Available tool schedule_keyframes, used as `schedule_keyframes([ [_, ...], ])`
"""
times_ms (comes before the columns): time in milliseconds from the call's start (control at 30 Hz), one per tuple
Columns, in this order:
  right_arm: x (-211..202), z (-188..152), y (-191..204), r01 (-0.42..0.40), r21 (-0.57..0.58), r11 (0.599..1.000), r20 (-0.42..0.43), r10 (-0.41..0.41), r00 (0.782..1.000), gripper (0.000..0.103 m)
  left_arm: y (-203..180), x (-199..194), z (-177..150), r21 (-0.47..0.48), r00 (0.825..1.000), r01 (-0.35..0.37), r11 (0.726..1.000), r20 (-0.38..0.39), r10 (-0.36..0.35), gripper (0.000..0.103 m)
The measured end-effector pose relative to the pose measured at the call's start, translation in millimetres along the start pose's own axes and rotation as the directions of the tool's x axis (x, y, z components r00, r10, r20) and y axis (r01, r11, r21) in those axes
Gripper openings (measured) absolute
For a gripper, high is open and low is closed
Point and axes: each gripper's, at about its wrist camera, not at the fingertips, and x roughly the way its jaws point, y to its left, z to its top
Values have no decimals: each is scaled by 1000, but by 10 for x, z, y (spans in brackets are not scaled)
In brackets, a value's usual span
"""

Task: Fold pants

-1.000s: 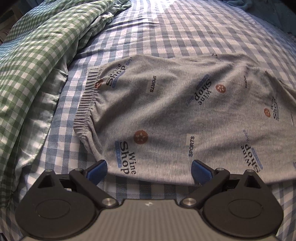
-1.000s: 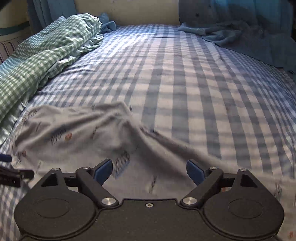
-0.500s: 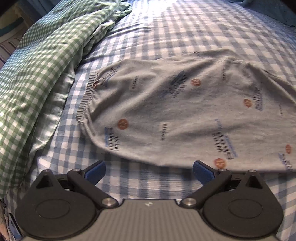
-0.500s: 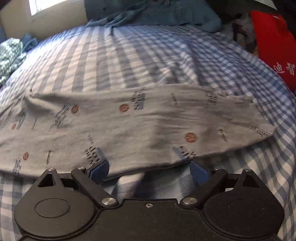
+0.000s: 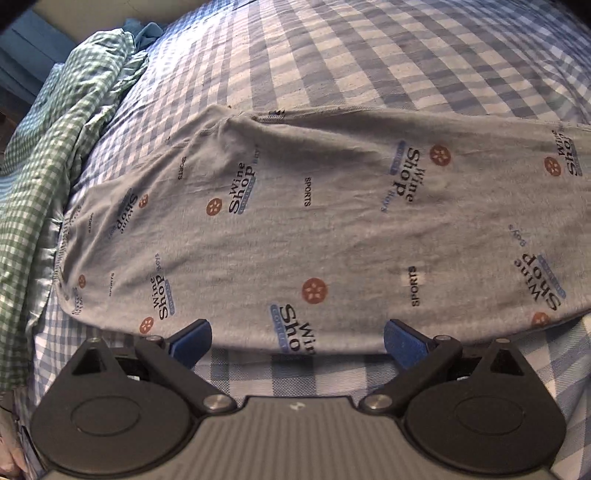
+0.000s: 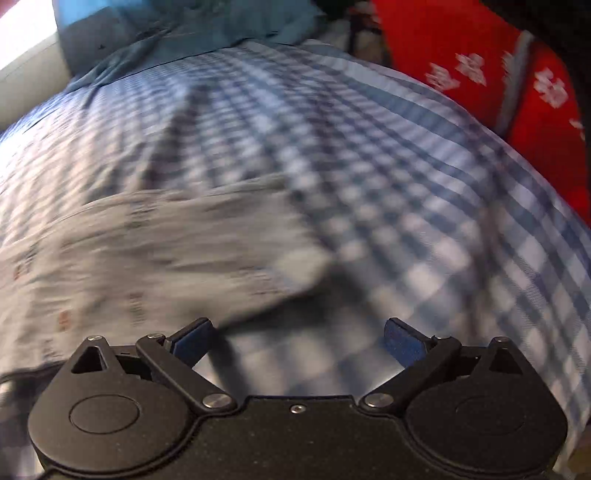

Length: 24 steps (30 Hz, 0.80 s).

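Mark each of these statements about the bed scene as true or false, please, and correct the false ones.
1. The gray pants lie spread on the blue checked sheet. True.
2. The left claw is shut on the pants. False: its two blue fingers stand wide apart and hold nothing.
3. A green checked blanket is bunched beside the waistband end of the pants. True.
4. The right claw is shut. False: it is open, above the sheet near the leg end of the pants.
5. A red cloth with white characters shows in the right wrist view. True.

Blue-checked bed [image 5: 369, 55], green gingham quilt [image 5: 44, 155], possibly a bright window [image 6: 22, 33] beyond.
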Motion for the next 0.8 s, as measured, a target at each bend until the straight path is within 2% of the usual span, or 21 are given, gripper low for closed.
schedule_keyframes([
  [67, 6, 39, -250, 1, 20, 1000, 8, -1, 1000, 99, -119, -143, 72, -4, 1000, 4, 1000, 4, -4, 102],
  [133, -45, 65, -459, -37, 43, 998, 25, 36, 999, 100, -259, -296, 159, -2, 999, 12, 1000, 29, -12, 102],
  [200, -111, 72, -566, -113, 50, 992, 46, 111, 993, 100, -482, -462, 305, 13, 997, 39, 999, 72, -40, 102],
  [267, -145, 84, -586, -220, 18, 975, 59, 218, 974, 99, -719, -598, 426, 49, 989, 93, 994, 114, -98, 102],
  [333, -140, 78, -568, -319, -4, 948, 60, 319, 946, 94, -1010, -705, 565, 113, 973, 159, 981, 152, -175, 102],
  [400, -100, 84, -532, -387, -3, 922, 47, 387, 921, 83, -1300, -766, 698, 180, 955, 212, 960, 169, -243, 102],
  [500, -16, 100, -473, -423, 7, 906, 29, 423, 906, 66, -1795, -848, 882, 257, 929, 277, 926, 173, -326, 102],
  [567, 10, 112, -440, -440, 25, 898, 30, 439, 898, 59, -2068, -840, 978, 301, 918, 304, 904, 163, -362, 102],
  [700, 79, 127, -427, -458, 76, 886, 32, 457, 889, 53, -2577, -759, 1061, 402, 919, 281, 872, 148, -364, 102],
  [800, 130, 145, -447, -466, 105, 878, 40, 465, 885, 50, -2852, -609, 1071, 457, 942, 218, 863, 132, -308, 102],
])
